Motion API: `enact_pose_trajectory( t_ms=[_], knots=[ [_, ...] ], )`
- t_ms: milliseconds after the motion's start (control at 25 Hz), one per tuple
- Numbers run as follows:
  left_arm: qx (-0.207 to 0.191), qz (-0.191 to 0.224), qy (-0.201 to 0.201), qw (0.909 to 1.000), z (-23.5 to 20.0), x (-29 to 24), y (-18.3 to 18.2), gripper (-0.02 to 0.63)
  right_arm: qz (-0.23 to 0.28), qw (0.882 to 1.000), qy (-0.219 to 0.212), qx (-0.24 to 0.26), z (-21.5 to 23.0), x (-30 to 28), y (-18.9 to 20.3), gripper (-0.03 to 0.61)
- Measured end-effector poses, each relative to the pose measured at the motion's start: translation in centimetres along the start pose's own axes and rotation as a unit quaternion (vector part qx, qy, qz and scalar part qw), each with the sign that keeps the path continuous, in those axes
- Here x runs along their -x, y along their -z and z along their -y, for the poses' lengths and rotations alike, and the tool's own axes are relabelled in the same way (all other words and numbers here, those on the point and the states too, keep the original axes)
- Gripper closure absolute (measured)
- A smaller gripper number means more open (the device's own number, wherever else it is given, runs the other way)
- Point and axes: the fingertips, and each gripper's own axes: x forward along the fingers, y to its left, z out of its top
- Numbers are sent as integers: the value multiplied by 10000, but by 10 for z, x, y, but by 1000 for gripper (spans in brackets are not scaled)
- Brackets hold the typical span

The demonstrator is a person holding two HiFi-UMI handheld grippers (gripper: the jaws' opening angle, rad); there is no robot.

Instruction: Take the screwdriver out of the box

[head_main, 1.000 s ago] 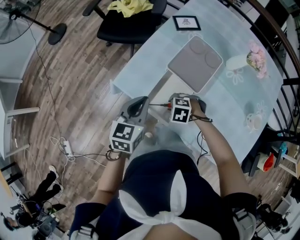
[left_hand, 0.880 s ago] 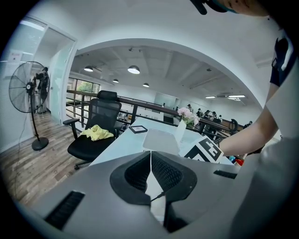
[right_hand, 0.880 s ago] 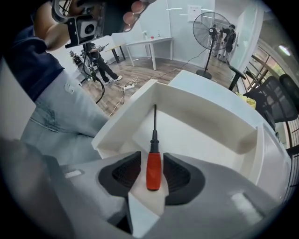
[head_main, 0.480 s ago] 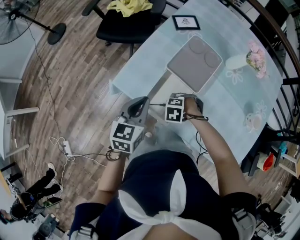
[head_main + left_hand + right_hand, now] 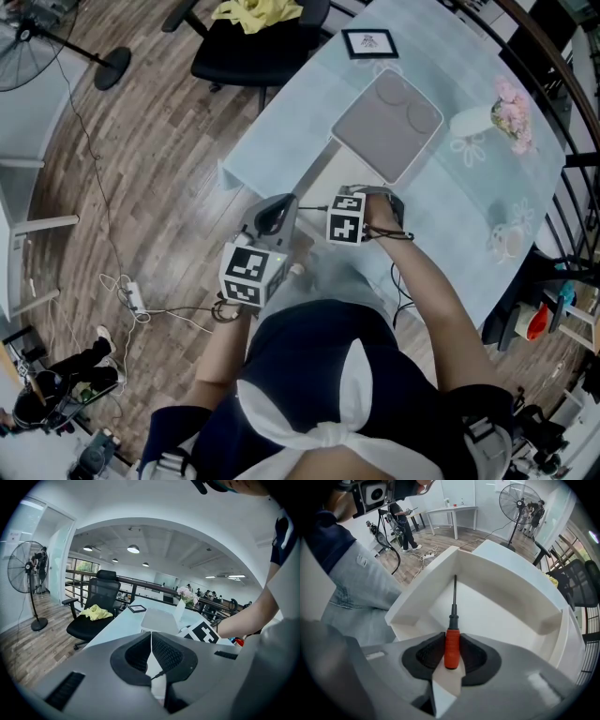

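Note:
A screwdriver (image 5: 452, 646) with a red handle and a thin black shaft lies in the open white box (image 5: 501, 616). My right gripper (image 5: 451, 639) points straight down into the box. Its jaws are closing, the red handle stands between them, and both pads touch it. In the head view the right gripper (image 5: 349, 217) hangs over the box (image 5: 314, 183) at the table's near edge. The left gripper (image 5: 272, 214) waits just left of the box, shut with nothing between its pads (image 5: 161, 651).
A grey tray (image 5: 389, 122), a framed picture (image 5: 369, 43), a vase of pink flowers (image 5: 511, 112) and a cup (image 5: 509, 242) sit on the pale blue table (image 5: 291, 122). A black office chair (image 5: 258, 42) with a yellow cloth stands beyond the table. A floor fan (image 5: 28, 569) stands to the left.
The right gripper has shifted slightly left over the box and tilted a little. The left gripper has stayed where it was.

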Motion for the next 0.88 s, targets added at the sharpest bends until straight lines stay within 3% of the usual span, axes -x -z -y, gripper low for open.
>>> enact_pose_trajectory(
  t_ms=[880],
  knots=[
    [-80, 78, -67, 9999, -8, 5, -8, 592, 465, 9979, 308, -318, 8, 32, 1, 482]
  ],
)
